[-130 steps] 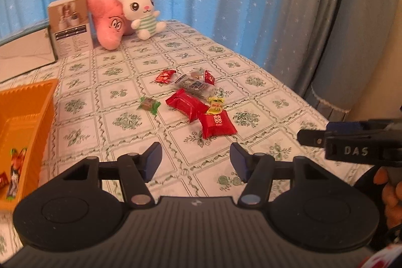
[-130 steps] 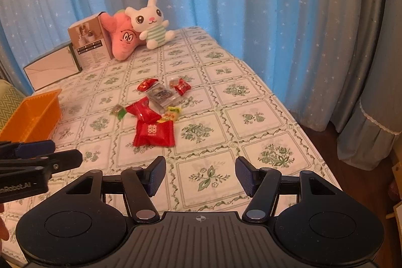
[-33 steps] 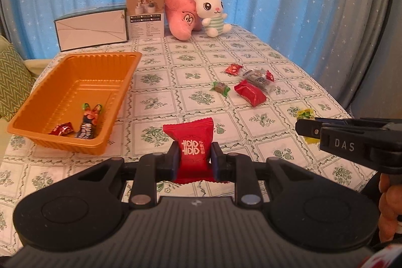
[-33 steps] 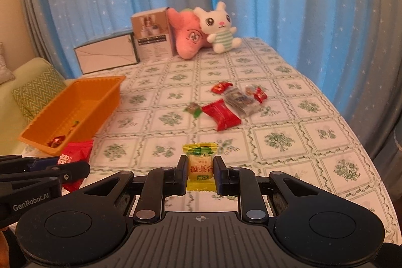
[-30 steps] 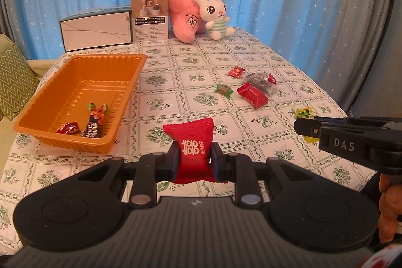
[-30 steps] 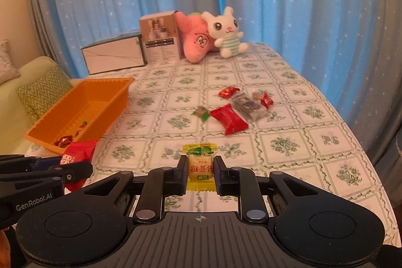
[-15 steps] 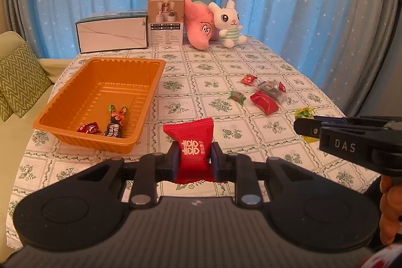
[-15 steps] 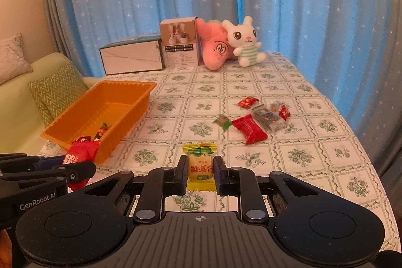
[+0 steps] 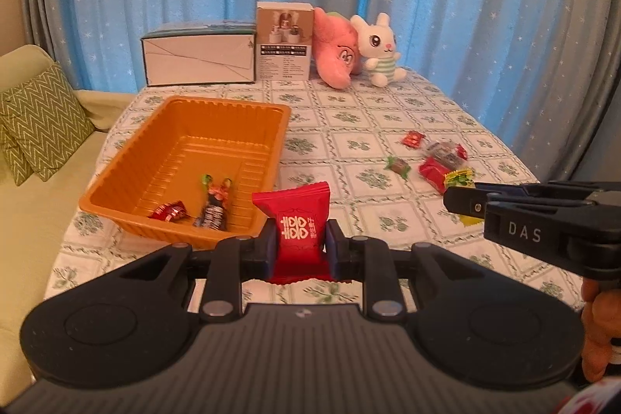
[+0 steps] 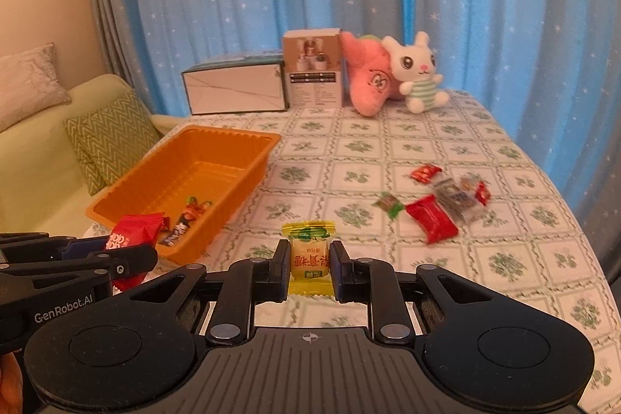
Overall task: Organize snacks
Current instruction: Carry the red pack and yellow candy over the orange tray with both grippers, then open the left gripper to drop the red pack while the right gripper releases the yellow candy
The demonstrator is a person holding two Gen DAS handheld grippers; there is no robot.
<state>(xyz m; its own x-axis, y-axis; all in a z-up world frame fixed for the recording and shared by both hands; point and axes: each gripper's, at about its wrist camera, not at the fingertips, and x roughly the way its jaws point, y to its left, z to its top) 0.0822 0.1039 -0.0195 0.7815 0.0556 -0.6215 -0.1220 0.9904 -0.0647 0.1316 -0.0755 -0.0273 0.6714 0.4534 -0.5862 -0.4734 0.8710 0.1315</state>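
red packet (image 9: pixel 297 227): clamped in left gripper (image 9: pixel 297 251), held above counter (image 9: pixel 349 127) just short of tray
yellow candy (image 10: pixel 309 255): pinched in right gripper (image 10: pixel 309 270)
step: carrying both to orange tray (image 9: pixel 128 158)
next: likely get over tray w/ each, then let go
tray: 2–3 wrapped candies at near end
loose: snack pile (image 10: pixel 442 204) on counter, well apart from tray

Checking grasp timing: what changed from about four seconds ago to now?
Both grippers, open then, now grip: left gripper shut on the red packet, right gripper on the yellow candy. Both swung toward the orange tray. Remaining snacks, boxes, plush toys unmoved.
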